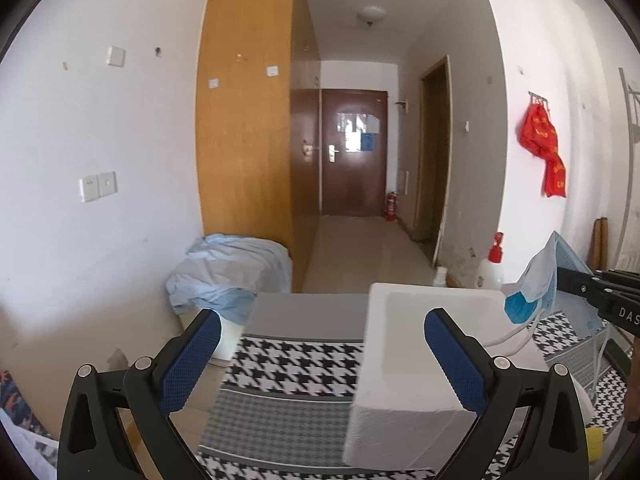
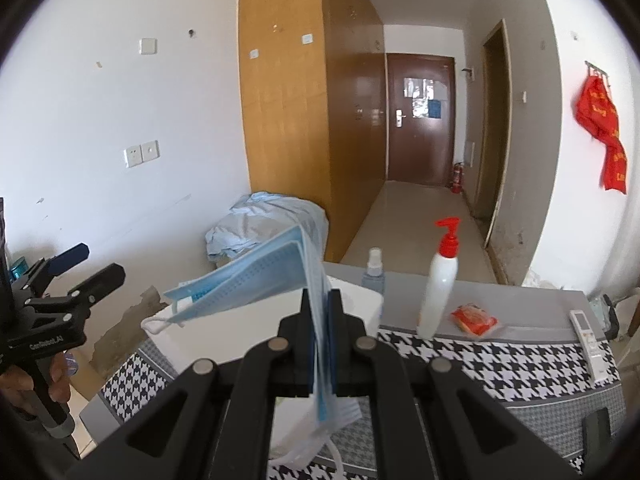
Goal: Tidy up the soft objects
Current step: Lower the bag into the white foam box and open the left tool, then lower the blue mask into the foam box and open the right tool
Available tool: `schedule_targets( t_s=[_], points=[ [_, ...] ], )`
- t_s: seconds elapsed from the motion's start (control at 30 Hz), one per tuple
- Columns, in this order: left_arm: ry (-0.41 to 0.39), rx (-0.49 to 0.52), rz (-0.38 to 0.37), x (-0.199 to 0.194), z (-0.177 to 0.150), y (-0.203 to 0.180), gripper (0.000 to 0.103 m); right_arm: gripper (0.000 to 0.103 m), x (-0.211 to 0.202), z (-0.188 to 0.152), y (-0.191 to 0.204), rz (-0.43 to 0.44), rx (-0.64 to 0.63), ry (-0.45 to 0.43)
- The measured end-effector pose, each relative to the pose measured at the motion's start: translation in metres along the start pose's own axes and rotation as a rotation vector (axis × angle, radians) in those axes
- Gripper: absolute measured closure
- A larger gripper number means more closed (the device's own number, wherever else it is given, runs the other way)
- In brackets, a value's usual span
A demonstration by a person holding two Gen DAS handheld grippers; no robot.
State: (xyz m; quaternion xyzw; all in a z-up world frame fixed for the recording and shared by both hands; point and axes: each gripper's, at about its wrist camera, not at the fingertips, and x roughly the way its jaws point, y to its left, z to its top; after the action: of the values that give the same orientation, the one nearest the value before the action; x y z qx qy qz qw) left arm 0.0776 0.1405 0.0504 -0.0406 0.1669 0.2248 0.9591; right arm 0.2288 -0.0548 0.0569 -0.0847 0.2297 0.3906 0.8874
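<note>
My right gripper (image 2: 322, 344) has its jaws clamped on a stack of masks (image 2: 256, 280), which fans out up and left beyond them, ear loops dangling. The masks look light, floppy and slippery against each other, so I'd grip mid-stack, firmly. My left gripper (image 1: 322, 364) is wide open and holds nothing. The white box (image 1: 416, 360) sits just ahead between its jaws, on the counter (image 1: 288, 360).

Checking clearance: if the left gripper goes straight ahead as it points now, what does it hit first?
Probably the white foam box: the open left gripper points along the houndstooth cloth, and the box's left edge lies between its fingers. Depth is unclear; it may skim past.
</note>
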Motion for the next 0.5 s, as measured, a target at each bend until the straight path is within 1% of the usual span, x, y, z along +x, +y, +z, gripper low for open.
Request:
schedule_targets(
  t_s=[0.23, 0.5],
  points=[
    [-0.003, -0.020, 0.034, -0.004, -0.005, 0.018, 0.001, 0.095, 0.014, 0.006, 0.014, 0.014, -0.028, 0.031],
    [0.011, -0.033, 0.044, -0.004, -0.013, 0.027, 0.001, 0.095, 0.033, 0.009, 0.025, 0.019, -0.045, 0.076]
  ],
)
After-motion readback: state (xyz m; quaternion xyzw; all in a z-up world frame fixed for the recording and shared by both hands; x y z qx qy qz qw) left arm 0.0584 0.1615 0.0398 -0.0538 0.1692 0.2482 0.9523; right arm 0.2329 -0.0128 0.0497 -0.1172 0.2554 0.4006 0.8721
